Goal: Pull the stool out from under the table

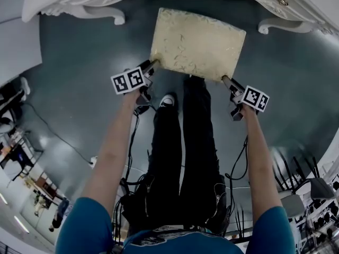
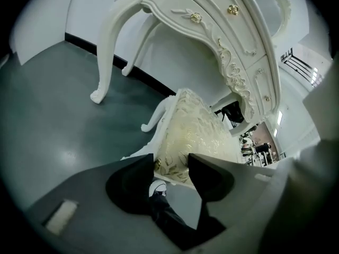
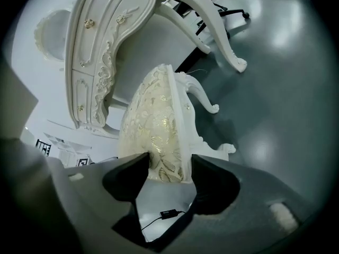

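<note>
One dark floor [image 1: 69,89] carries one white carved tabletop [image 1: 69,1] with gold knobs. Just in front of it, between its curved legs, stands one stool [image 1: 197,44] (a cream cushion with a pale gold leaf pattern, on a white frame with curled feet). Two tongs pinch its near corners: the left tongs [image 1: 151,66] and the right tongs [image 1: 228,81].

Soft, even overhead light. Head view dimmer, floor [image 1: 79,62] dark around stool [image 1: 198,44]. Pale glare patch on floor left of stool in left gripper view, right of stool in right gripper view. Faint shadow beneath stool. Strong fisheye, black corners; table [image 2: 212,20] legs bowed. Fingers [image 2: 132,187] before stool dark, soft-focus.
</note>
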Action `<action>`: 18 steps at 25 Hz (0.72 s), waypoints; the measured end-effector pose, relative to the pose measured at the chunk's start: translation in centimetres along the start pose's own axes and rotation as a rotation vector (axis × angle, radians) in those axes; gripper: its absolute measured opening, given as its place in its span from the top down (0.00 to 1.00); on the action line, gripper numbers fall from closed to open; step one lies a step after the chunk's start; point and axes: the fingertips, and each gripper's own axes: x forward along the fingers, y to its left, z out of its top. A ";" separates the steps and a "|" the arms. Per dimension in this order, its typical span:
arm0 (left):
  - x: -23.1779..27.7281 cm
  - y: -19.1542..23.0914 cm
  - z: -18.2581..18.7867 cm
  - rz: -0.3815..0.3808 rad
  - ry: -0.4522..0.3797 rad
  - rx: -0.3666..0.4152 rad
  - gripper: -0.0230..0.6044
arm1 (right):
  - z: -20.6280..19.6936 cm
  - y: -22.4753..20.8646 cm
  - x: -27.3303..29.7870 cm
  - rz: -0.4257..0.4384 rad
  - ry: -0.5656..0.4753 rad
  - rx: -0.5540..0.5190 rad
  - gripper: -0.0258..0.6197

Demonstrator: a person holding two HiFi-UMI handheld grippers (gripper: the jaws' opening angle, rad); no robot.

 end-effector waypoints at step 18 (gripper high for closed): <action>-0.8 0.5 -0.3 0.028 0.088 0.004 0.67 | -2.6 0.0 -1.2 -0.099 -0.018 -0.019 0.58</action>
